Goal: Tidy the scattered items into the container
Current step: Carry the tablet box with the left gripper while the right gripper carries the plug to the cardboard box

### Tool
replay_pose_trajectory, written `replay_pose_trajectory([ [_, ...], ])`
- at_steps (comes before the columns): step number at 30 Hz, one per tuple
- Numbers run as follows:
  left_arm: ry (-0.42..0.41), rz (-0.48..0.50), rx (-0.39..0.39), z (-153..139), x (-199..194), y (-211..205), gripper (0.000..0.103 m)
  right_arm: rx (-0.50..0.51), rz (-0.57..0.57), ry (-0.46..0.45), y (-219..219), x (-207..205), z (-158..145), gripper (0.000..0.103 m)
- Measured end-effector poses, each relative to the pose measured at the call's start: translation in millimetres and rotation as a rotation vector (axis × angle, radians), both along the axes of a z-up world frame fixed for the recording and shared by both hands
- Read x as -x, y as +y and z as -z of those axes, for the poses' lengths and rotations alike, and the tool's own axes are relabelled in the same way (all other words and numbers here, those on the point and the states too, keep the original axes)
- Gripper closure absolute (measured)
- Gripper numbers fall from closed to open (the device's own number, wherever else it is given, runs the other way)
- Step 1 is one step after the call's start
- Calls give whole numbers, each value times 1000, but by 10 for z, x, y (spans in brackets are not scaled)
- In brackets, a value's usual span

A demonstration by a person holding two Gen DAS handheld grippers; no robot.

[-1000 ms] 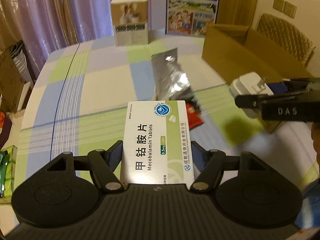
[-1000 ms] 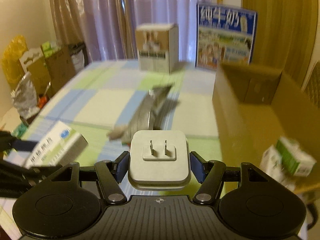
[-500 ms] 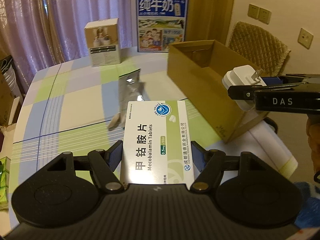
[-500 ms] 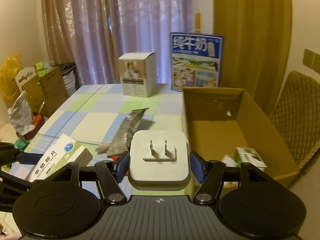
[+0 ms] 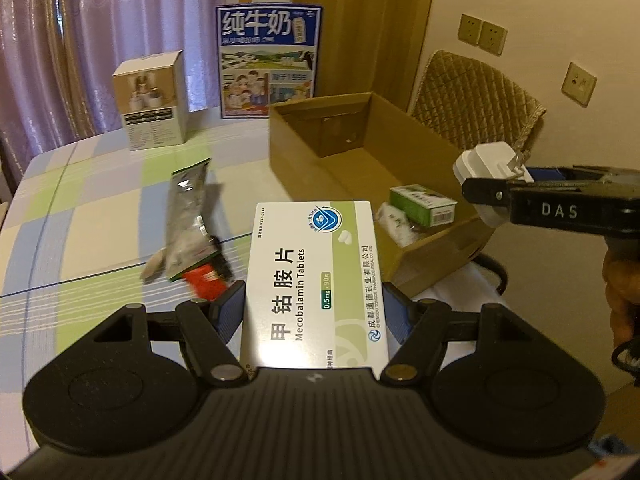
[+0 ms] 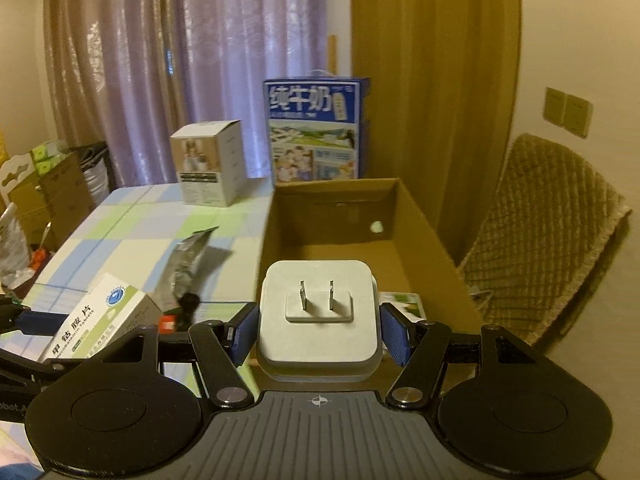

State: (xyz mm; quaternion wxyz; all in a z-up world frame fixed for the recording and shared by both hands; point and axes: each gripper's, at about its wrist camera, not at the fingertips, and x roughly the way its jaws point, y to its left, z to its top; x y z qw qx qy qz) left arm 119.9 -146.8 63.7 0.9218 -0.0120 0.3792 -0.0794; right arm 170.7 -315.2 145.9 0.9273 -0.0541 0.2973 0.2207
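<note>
A: left wrist view. Surface?
B: Table [image 5: 92, 216] in a blue, green and cream check cloth. Purple curtains at 11 o'clock, wood door at 1, wicker chair [image 5: 476, 104] at 2, 3 wall plates on the right wall.
A: Counts?
B: 1 cardboard box [image 5: 320, 168], open top, at 1 o'clock. Inside it: 1 green carton [image 5: 422, 204], 1 white packet just beside it. On the cloth: 1 silver pouch [image 5: 186, 216] at 10 o'clock, 1 red packet touching its near end. 2 upright cartons at the far edge: milk carton [image 5: 268, 60], small white carton [image 5: 150, 100].
A: Grippers?
B: left gripper [image 5: 314, 312] clamped on the tablet box [image 5: 312, 280], pads on both long sides. right gripper [image 5: 492, 188] at 3 o'clock, clamped on the white plug adapter [image 5: 480, 160], over the box's near corner.
A: Right wrist view?
B: Same room. Adapter [image 6: 318, 316] between the pads, 2 prongs facing the camera, cardboard box dead ahead at 12. Tablet box at 9 o'clock, above the cloth, outside the cardboard box.
</note>
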Motion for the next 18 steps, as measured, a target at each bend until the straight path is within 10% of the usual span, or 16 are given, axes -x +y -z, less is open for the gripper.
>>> replay_pose_trajectory([
  [18, 7, 31, 69, -41, -597, -575, 36, 2, 47, 9, -512, -411, 16, 41],
])
